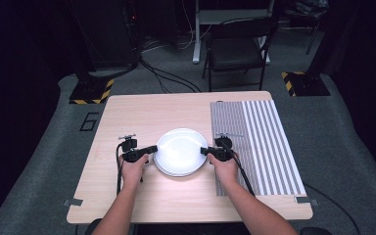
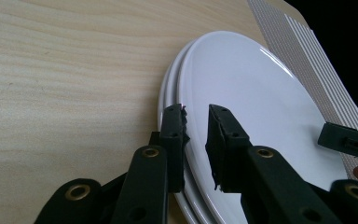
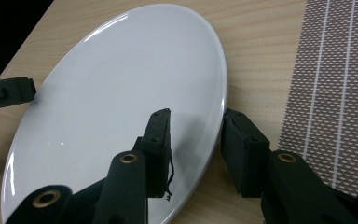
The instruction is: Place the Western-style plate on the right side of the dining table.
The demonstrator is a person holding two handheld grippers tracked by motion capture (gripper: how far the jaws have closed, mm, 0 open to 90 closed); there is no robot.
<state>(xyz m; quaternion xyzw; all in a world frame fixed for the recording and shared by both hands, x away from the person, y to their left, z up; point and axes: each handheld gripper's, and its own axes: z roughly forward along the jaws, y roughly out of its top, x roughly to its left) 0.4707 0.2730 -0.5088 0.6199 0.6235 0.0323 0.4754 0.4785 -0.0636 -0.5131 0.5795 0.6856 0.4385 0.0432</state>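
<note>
We see a wooden table (image 1: pixel 127 117) with a striped mat (image 1: pixel 269 142) and stacked white plates (image 1: pixel 180 152) at centre. Our left gripper (image 1: pixel 152 149) and right gripper (image 1: pixel 204 151) straddle opposite rims, jaws spread.

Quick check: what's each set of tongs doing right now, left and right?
Left tongs: open, jaws either side of the top plate's rim, not clamped.
Right tongs: open, jaws either side of the opposite rim, not clamped.
</note>
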